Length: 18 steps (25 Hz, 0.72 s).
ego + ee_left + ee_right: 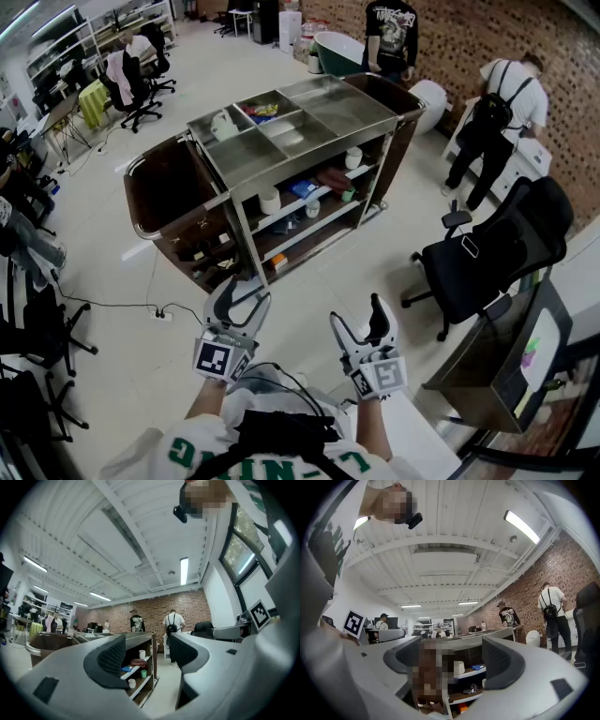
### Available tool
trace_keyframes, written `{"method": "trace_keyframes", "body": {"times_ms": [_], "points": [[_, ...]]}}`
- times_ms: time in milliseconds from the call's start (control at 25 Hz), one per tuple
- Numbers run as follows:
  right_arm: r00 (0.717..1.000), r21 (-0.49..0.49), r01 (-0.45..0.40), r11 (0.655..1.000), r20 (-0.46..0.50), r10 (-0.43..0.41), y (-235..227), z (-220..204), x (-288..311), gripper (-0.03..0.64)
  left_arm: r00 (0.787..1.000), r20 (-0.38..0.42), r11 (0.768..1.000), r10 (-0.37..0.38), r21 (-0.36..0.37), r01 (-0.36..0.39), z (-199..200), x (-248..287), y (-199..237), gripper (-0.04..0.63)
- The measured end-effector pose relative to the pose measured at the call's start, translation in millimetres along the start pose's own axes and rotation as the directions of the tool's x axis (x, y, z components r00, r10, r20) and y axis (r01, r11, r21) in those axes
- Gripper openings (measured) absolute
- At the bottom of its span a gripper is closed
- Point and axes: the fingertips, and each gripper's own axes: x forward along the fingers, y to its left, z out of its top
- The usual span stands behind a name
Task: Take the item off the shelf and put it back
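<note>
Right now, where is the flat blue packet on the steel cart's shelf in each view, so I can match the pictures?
Head view: the flat blue packet lies on the steel cart's upper shelf, near the picture's centre.
Left gripper view: low, just left of centre.
Right gripper view: low, just right of centre.
Shared landmark: the person in a white shirt with a black backpack.

Side by side, left hand-held gripper [242,292] and right hand-held gripper [358,317], jaws of both wide apart, empty.
</note>
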Motion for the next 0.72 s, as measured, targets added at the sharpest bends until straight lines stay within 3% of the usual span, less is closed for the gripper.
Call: {"method": "trace_keyframes", "body": {"times_ms": [400,720], "points": [[0.999,0.025,-0.022,0.999,-0.037,0.023,-44,-6,9,0.413,1.0,0.012,1.0,-0.002,-0.014,0.003,-2,52,-18,0.288],[0.998,0.018,0.004,1.0,-0.062,-0.003,-111,-23,47,0.407,0.999,0.006,0.999,-0.039,-0.029,0.039,-36,137,-25,0.288]]}}
